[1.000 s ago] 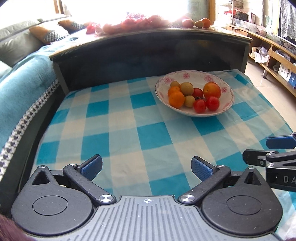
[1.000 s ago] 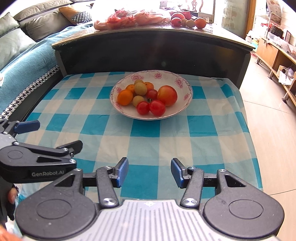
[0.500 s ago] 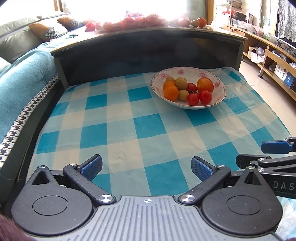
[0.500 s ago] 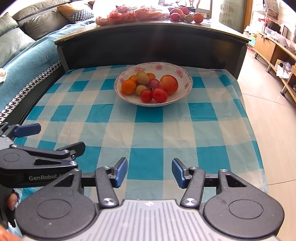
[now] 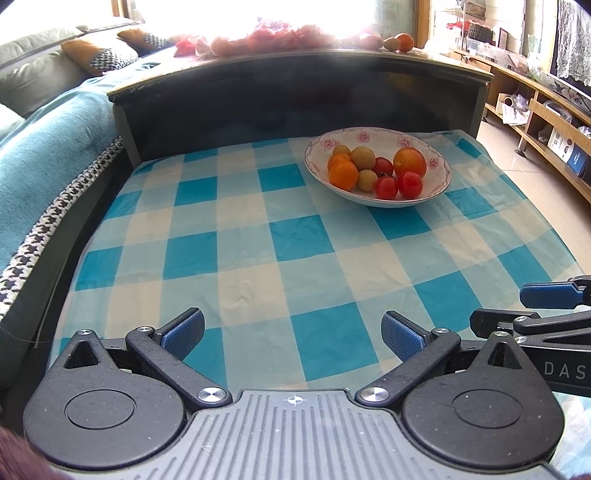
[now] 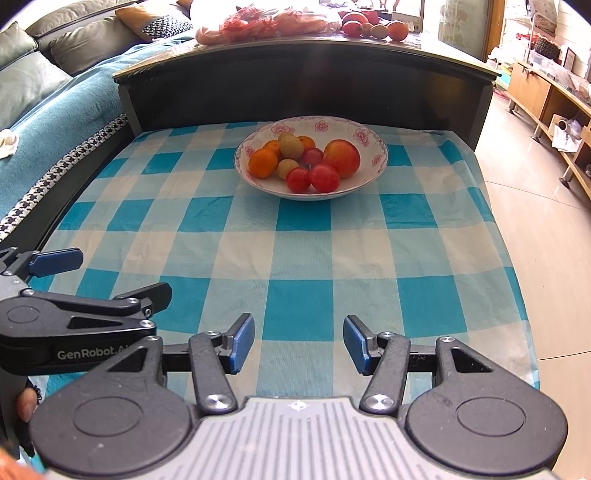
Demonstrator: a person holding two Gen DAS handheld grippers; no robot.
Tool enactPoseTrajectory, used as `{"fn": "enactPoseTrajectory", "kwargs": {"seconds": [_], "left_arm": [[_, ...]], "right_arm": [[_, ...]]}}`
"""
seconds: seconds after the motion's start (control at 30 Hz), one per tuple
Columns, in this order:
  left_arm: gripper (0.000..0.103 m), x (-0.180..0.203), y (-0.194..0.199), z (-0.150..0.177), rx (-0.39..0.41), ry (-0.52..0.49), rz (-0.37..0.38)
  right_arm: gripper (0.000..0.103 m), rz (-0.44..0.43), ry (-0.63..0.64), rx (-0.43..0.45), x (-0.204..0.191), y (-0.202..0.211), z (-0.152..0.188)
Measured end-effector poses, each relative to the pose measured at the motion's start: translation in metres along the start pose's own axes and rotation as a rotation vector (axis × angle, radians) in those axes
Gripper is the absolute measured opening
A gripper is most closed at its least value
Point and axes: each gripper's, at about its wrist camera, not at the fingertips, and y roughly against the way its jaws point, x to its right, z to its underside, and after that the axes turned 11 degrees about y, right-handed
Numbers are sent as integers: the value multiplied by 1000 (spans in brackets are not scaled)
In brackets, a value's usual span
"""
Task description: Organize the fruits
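A white bowl with pink flowers (image 5: 436, 162) (image 6: 373, 144) stands at the far side of the blue checked cloth. It holds several fruits: oranges (image 5: 343, 175) (image 6: 263, 162), a large red-orange one (image 5: 409, 161) (image 6: 341, 157), small red ones (image 5: 386, 186) (image 6: 324, 178) and small yellow-green ones (image 6: 290, 144). My left gripper (image 5: 293, 334) hovers open over the near edge of the cloth, nothing between its fingers. My right gripper (image 6: 299, 341) is open too, narrower, also empty, well short of the bowl. Each gripper shows from the side in the other's view.
The checked cloth (image 5: 258, 240) covers a low table. A dark raised ledge (image 6: 295, 55) behind it carries more fruit (image 6: 369, 27) and a red bag. A sofa with teal cover (image 5: 44, 147) runs along the left; tiled floor and wooden shelves (image 6: 535, 85) are to the right.
Both views have pulled back a little from the bowl, which now sits smaller and farther up. Neither gripper has taken hold of anything; jaws look the same width.
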Motion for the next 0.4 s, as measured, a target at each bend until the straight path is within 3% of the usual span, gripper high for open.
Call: {"fn": "enactPoseTrajectory", "kwargs": {"seconds": [0.4], "left_arm": [[103, -1, 4, 4, -12, 4, -4]], "right_arm": [[55, 4, 5, -17, -4, 3, 5]]}}
